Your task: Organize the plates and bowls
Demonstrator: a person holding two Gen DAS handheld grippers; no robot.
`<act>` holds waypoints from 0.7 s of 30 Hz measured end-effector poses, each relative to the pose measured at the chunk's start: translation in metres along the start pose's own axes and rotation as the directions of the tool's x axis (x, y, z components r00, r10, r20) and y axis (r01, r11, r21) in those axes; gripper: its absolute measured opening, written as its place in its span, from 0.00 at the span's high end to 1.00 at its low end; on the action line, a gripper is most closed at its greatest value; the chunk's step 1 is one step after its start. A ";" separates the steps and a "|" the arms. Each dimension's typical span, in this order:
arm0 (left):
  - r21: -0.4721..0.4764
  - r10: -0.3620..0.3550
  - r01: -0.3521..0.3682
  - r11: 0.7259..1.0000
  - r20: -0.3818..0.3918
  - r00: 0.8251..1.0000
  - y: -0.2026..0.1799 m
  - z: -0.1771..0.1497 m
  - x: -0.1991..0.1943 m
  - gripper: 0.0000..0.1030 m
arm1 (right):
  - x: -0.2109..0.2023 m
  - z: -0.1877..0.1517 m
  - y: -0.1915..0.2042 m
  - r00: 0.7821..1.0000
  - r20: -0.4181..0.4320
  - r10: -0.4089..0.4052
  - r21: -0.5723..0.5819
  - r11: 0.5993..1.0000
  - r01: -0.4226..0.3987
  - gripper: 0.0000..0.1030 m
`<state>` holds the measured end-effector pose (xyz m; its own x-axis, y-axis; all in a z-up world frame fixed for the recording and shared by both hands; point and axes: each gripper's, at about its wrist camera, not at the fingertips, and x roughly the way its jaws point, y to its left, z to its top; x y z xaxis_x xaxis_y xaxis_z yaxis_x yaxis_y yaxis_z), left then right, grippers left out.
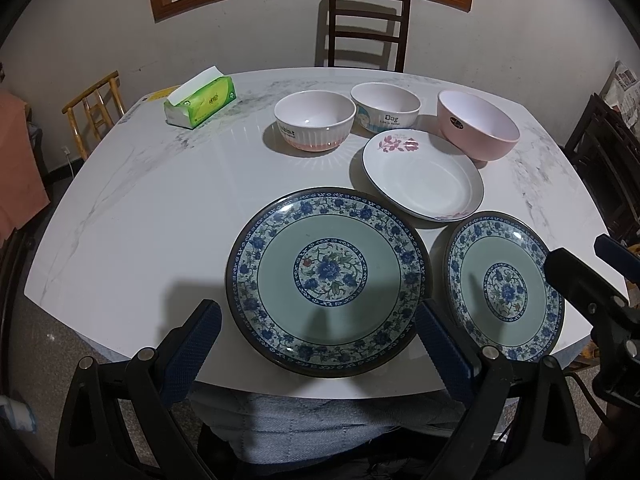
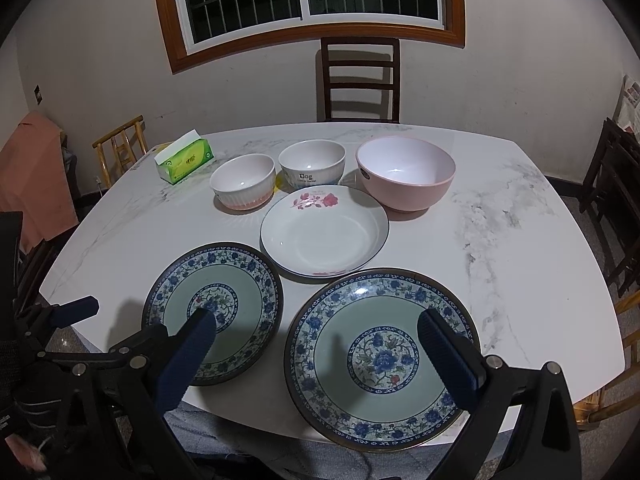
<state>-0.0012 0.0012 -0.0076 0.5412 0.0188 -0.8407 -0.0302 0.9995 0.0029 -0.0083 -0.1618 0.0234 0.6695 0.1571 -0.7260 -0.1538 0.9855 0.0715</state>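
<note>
Two blue-and-green floral plates lie at the table's near edge: the left plate and the right plate. A white plate with pink flowers lies behind them. Three bowls stand in a row further back: a ribbed white-and-pink bowl, a white "Dog" bowl and a larger pink bowl. My left gripper is open and empty before the left plate. My right gripper is open and empty over the right plate's near side.
A green tissue box sits at the back left of the white marble table. A dark chair stands behind the table, a bamboo chair at the left, dark chairs at the right.
</note>
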 end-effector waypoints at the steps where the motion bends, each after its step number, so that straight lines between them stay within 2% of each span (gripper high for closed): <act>1: 0.000 0.000 0.000 1.000 0.000 1.000 0.000 0.000 0.000 0.07 | 0.000 0.000 0.000 1.000 0.000 0.001 -0.002 1.000 -0.001 0.00; 17: -0.006 -0.004 0.004 1.000 -0.002 1.000 0.001 -0.002 -0.001 0.07 | -0.002 -0.002 0.000 1.000 0.004 0.015 -0.011 1.000 -0.015 0.00; 21: -0.024 -0.012 0.012 1.000 -0.003 1.000 0.010 -0.004 -0.002 0.10 | 0.001 -0.003 0.000 1.000 0.003 0.029 -0.017 0.999 -0.029 0.00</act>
<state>-0.0066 0.0116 -0.0080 0.5392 0.0069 -0.8422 -0.0441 0.9988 -0.0200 -0.0099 -0.1622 0.0207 0.6668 0.1862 -0.7216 -0.1859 0.9792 0.0809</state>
